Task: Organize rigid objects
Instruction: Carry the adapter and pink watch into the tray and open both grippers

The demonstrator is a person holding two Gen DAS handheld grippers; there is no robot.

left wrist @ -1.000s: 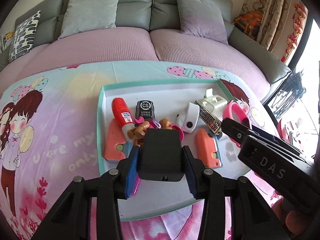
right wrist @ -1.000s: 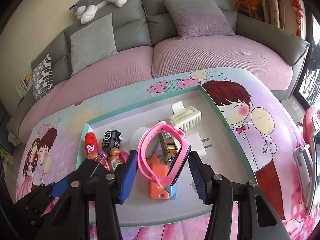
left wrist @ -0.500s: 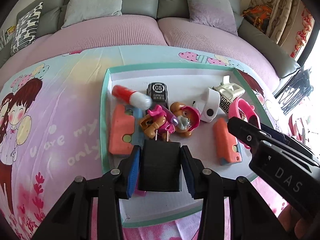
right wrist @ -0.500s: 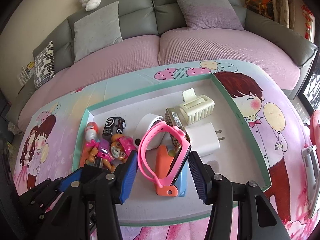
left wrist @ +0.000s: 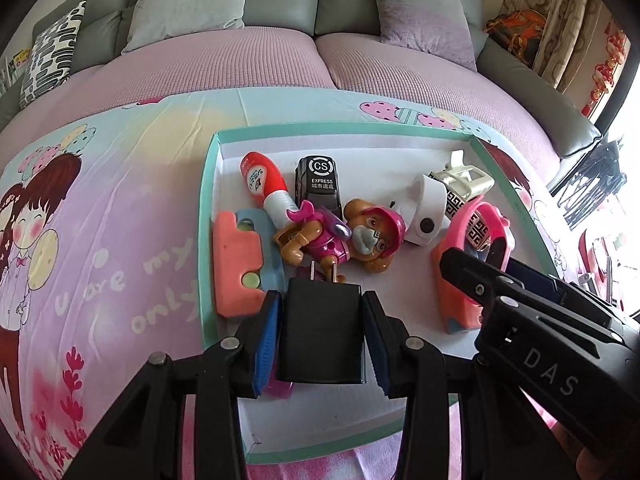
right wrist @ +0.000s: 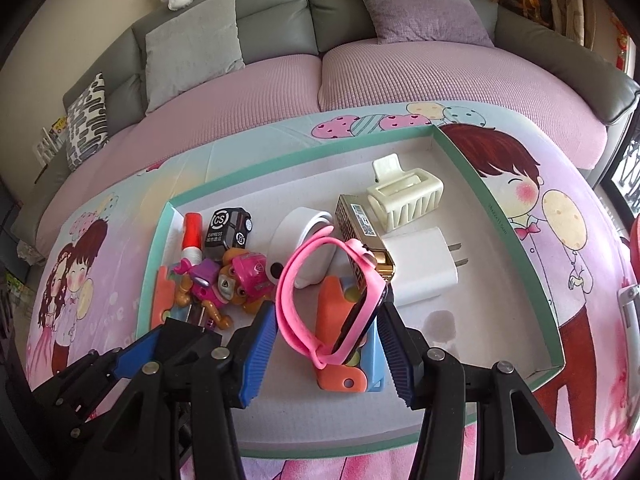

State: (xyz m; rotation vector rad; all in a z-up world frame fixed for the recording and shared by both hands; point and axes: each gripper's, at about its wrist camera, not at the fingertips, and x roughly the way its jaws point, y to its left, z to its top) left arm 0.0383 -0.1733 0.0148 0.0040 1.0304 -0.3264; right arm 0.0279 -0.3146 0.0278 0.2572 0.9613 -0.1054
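The left gripper [left wrist: 320, 334] is clamping a black charger [left wrist: 322, 332] between its blue pads, prongs pointing at a toy dog [left wrist: 320, 236]. The right gripper [right wrist: 328, 338] is pinching a pink watch [right wrist: 332, 300] by its band and body, above an orange block [right wrist: 340, 332]. Both are hanging over the green-rimmed tray [right wrist: 496, 216], where a white charger [right wrist: 420, 268], a hair clip [right wrist: 404, 196] and a toy car [left wrist: 319, 184] are lying.

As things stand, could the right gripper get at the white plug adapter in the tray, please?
Probably not yet: the right gripper is shut on the pink watch. The white plug adapter lies uncovered just beyond, so the path is clear once the watch is released.
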